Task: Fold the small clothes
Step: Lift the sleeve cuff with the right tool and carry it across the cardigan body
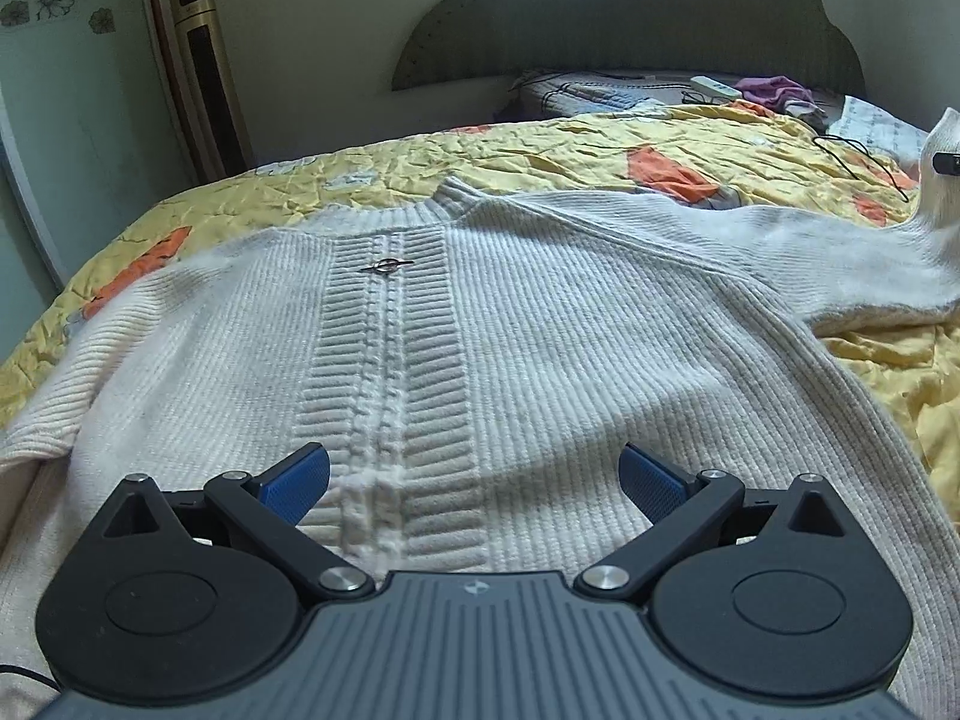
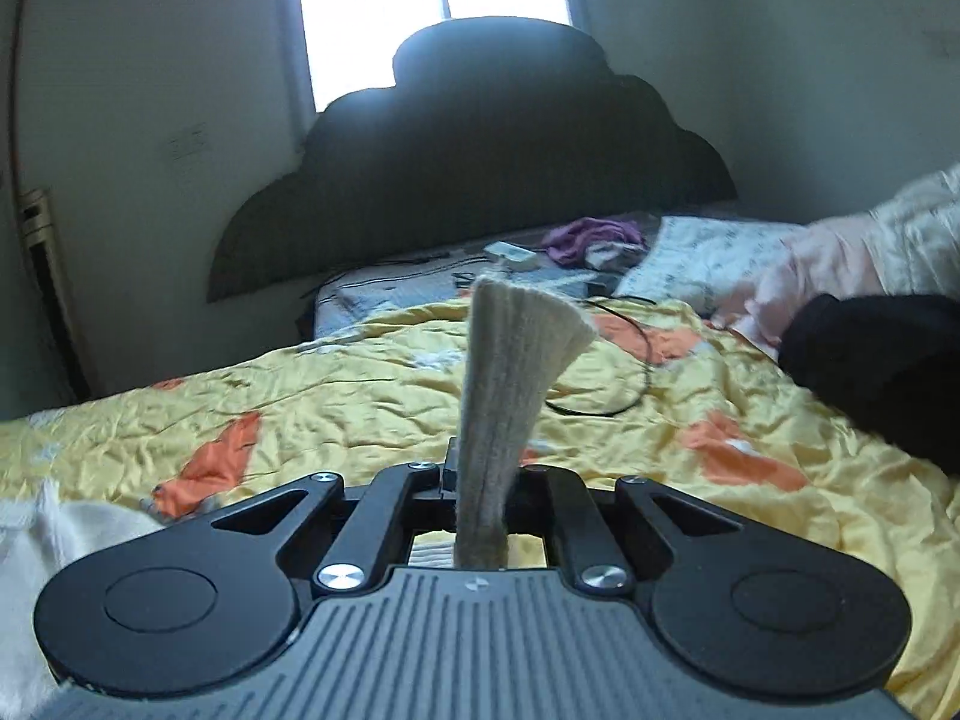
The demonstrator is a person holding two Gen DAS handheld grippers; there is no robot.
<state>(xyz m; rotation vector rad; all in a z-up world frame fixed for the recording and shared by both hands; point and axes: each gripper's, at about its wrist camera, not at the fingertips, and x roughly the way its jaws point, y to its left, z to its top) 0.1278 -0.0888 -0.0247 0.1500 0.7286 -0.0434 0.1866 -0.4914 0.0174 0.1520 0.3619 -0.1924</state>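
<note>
Nearest to me, my left gripper [image 1: 474, 480] hovers over the hem of the sweater [image 1: 480, 324] with its jaws spread wide and nothing between them, the blue pads [image 1: 297, 483] clear of the knit. The sweater lies flat, front up, on the bed's yellow quilt [image 1: 600, 144] near the foot edge, its long axis running from the hem under my left gripper up to the collar [image 1: 456, 195], which points toward the headboard [image 1: 630, 18]. A small metal clasp [image 1: 387, 266] sits on the ribbed centre band. Further out toward the bed's right side, my right gripper [image 2: 483, 474] has its jaws clenched on the sleeve cuff [image 2: 516, 336], which fans up past the fingertips while the sleeve [image 1: 840, 252] trails back to the shoulder. I judge the knit soft, limp and fairly light, thick enough to grip well but likely to sag and stretch if dragged, so ribbed edges such as cuff, hem and collar look like the safest holds. Beyond lie a black cable [image 2: 624, 384], a pillow [image 2: 708, 258] and purple cloth [image 2: 591, 237] near the headboard.
</note>
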